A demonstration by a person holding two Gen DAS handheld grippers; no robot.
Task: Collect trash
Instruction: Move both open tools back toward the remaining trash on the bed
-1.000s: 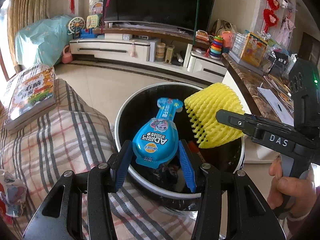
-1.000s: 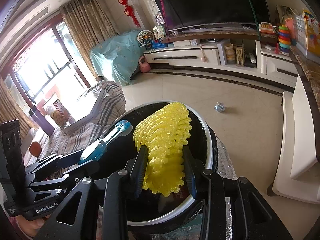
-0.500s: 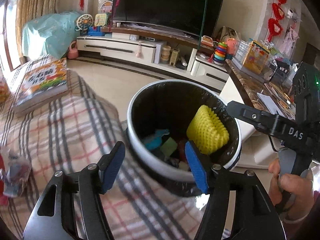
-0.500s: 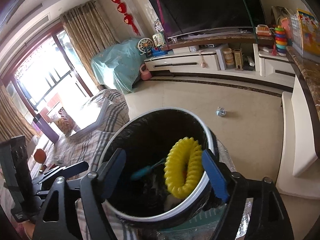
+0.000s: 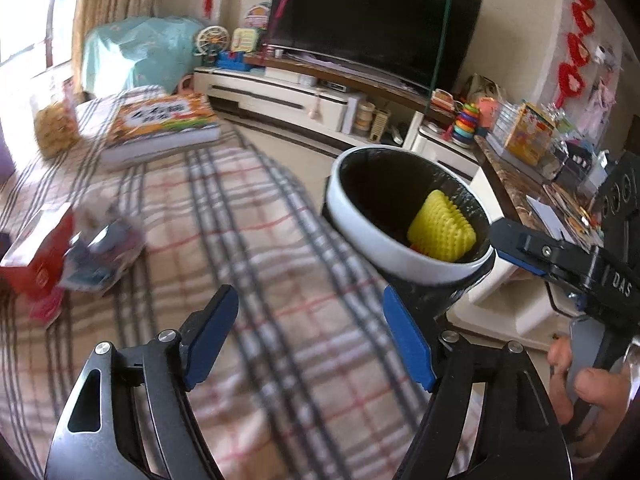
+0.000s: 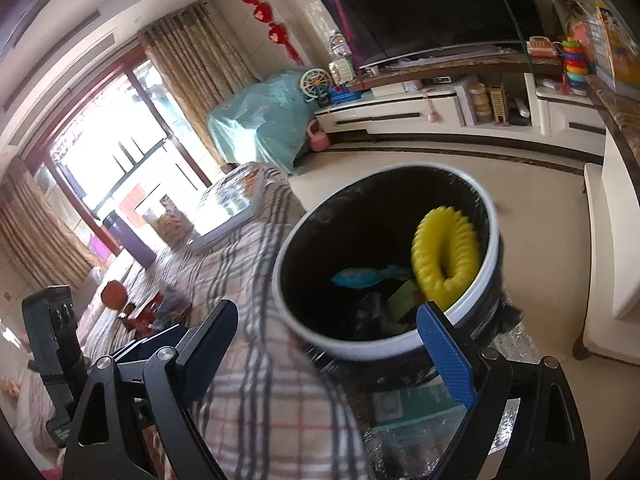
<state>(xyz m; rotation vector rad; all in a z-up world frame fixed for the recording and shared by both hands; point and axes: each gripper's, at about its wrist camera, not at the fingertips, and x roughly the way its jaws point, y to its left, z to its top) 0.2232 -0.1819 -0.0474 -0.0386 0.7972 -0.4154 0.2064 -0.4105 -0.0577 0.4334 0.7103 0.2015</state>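
- Left wrist view: The left claw (image 5: 308,340) had just opened its jaws wider, and nothing was between them. A second before, it had held a blue packet over the bin (image 5: 360,236). Now the packet was gone from the jaws and could not be seen from here.
- The yellow foam net (image 5: 442,230) lay inside the bin, against the wall farthest from the checked cloth (image 5: 224,216). The right claw (image 5: 552,256) stuck out just past the bin.
- More trash, some crumpled wrappers (image 5: 72,252), sat on the cloth well apart from the bin. The book (image 5: 160,128) lay farther from the bin than the wrappers.
- Right wrist view: The right claw (image 6: 340,348) had also just spread its jaws, and they were empty. Earlier they had squeezed the foam net (image 6: 444,256). Now it rested in the bin (image 6: 320,332), with the blue packet (image 6: 364,276) beside it.
- So two pieces looked done, and the wrappers probably came next.
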